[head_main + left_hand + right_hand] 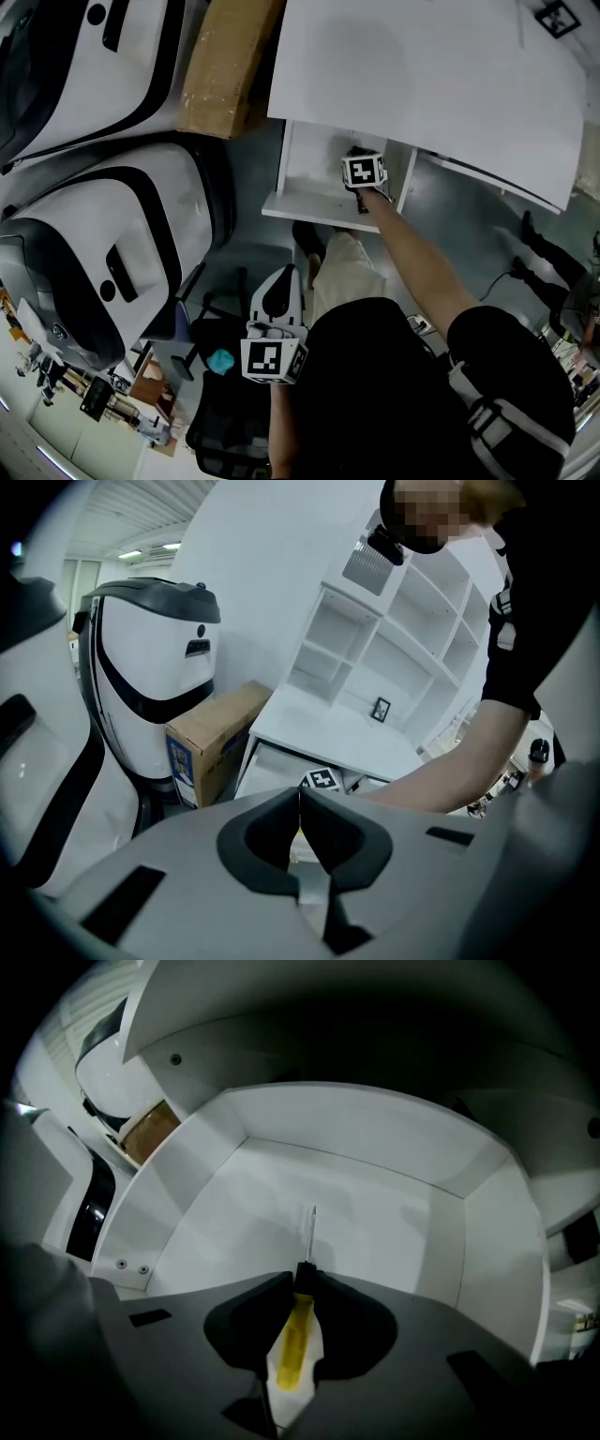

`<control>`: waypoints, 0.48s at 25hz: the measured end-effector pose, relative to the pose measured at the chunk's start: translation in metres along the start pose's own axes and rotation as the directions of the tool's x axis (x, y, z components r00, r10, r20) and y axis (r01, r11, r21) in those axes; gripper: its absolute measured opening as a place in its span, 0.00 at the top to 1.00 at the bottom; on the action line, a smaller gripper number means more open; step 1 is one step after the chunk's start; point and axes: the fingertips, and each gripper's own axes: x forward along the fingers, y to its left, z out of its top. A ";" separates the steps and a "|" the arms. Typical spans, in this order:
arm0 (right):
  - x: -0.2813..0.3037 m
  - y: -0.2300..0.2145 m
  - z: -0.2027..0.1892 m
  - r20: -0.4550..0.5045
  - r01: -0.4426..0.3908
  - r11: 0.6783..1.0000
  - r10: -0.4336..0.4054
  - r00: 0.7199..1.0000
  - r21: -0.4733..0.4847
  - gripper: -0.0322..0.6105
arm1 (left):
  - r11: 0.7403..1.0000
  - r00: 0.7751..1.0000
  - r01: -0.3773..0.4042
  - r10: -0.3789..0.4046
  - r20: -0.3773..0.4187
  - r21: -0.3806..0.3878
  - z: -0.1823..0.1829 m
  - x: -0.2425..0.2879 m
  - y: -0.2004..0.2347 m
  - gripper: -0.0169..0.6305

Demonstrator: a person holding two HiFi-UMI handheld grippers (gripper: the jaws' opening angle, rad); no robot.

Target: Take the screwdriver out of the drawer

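A screwdriver (294, 1333) with a yellow handle, black collar and thin metal shaft lies in the open white drawer (281, 1185), its tip pointing toward the drawer's back wall. My right gripper (302, 1277) points steeply down into the drawer, and its jaw tips press on the black collar with the handle between the jaws. In the head view the right gripper (364, 194) reaches into the drawer (309, 202) under the desk. My left gripper (279, 281) hangs low near the person's body, shut with nothing in it. The left gripper (300, 795) faces the drawer (272, 761) from a distance.
A white desk top (422, 75) overhangs the drawer. A cardboard box (225, 66) stands left of it, beside large white-and-black machines (112, 234). A black chair (225, 422) is below the left gripper. White shelving (403, 649) rises behind the desk.
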 end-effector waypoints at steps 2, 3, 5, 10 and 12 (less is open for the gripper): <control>-0.004 0.006 0.002 0.000 -0.013 0.999 0.013 1.000 -0.030 0.81 | 1.000 1.000 -0.011 0.011 0.020 -0.015 -0.001 -0.006 0.001 0.94; -0.008 0.009 0.003 0.002 -0.016 0.999 0.016 1.000 -0.044 0.81 | 1.000 1.000 -0.012 0.012 0.025 -0.015 -0.002 -0.010 0.002 0.94; -0.016 0.015 0.004 0.011 -0.019 0.996 0.020 1.000 -0.083 0.81 | 1.000 0.999 -0.012 0.013 0.035 -0.010 -0.004 -0.018 0.001 0.94; -0.046 0.032 0.013 0.045 -0.039 0.974 0.050 0.998 -0.222 0.81 | 1.000 0.996 -0.010 0.010 0.091 0.006 0.003 -0.038 -0.002 0.94; -0.063 0.040 0.015 0.063 -0.048 0.957 0.069 0.996 -0.286 0.81 | 1.000 0.993 -0.001 0.000 0.116 0.008 0.005 -0.045 -0.004 0.94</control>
